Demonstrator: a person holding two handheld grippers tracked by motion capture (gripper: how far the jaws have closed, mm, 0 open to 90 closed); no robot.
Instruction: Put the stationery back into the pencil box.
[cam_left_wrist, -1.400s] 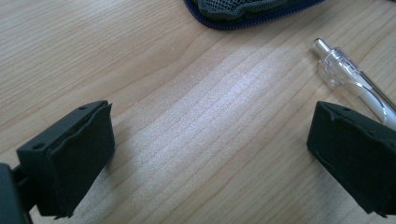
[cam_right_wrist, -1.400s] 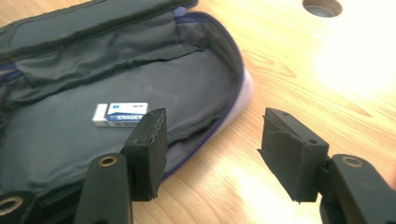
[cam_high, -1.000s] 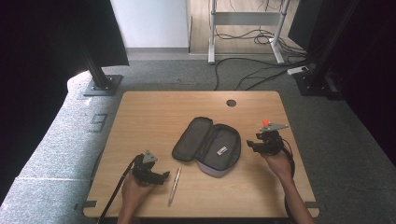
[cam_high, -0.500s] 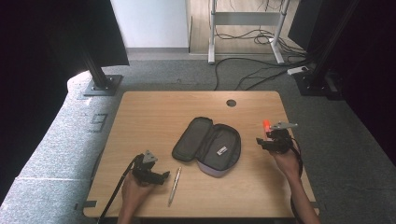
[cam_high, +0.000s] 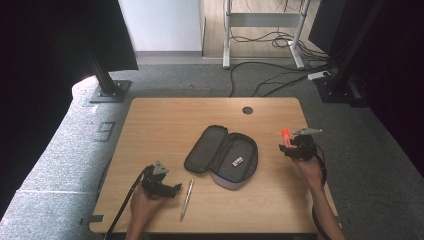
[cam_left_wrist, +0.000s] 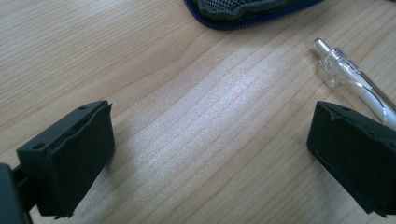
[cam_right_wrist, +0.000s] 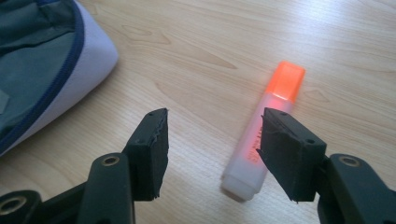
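Black jaws of the right gripper (cam_right_wrist: 212, 149) stand apart near the worktop's (cam_high: 165, 120) right edge, one beside the orange-capped highlighter (cam_right_wrist: 264, 140) lying flat there, not yet clamped on it. Toward the middle, the grey pencil case (cam_high: 222, 156) lies unzipped and open, apparently waiting to be filled. Near the front edge, the left gripper (cam_left_wrist: 210, 154) rests with jaws wide and empty, the pen (cam_left_wrist: 355, 81) just beside it. Judging by this, the packing has barely begun.
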